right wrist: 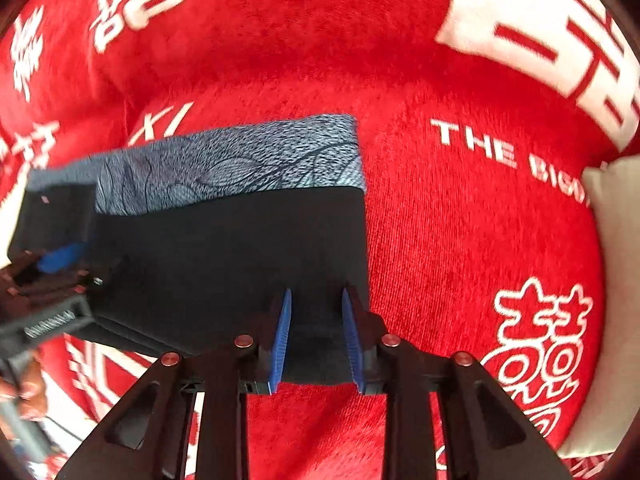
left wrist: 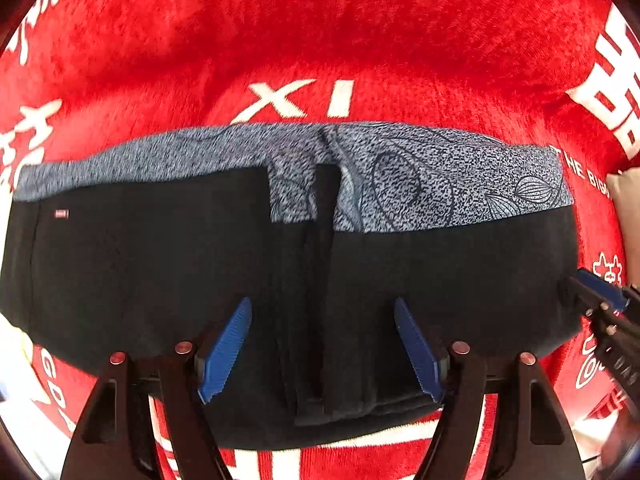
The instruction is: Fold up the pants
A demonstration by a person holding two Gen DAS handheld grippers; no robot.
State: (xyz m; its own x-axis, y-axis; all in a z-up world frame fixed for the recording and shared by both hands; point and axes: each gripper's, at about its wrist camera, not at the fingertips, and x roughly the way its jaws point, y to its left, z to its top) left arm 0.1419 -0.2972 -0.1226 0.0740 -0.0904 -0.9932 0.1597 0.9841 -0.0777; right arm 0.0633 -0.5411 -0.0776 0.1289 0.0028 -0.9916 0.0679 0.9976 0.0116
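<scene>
The pants (left wrist: 160, 264) lie folded into a wide black bundle with a grey patterned band (left wrist: 400, 176) along the far edge, on a red blanket. My left gripper (left wrist: 322, 312) is open, its blue fingers (left wrist: 226, 348) wide apart over the near middle of the bundle, where a vertical fold ridge runs. My right gripper (right wrist: 318, 304) is open, its fingers (right wrist: 282, 340) straddling the near right corner of the pants (right wrist: 240, 248). It also shows at the bundle's right end in the left wrist view (left wrist: 600, 292). The left gripper shows at left in the right wrist view (right wrist: 56, 260).
The red plush blanket (left wrist: 320, 32) with white lettering covers the whole surface and shows in the right wrist view (right wrist: 460, 240). A beige cushion (right wrist: 616, 280) lies at the right edge. A hand (right wrist: 24, 392) holds the left gripper's handle.
</scene>
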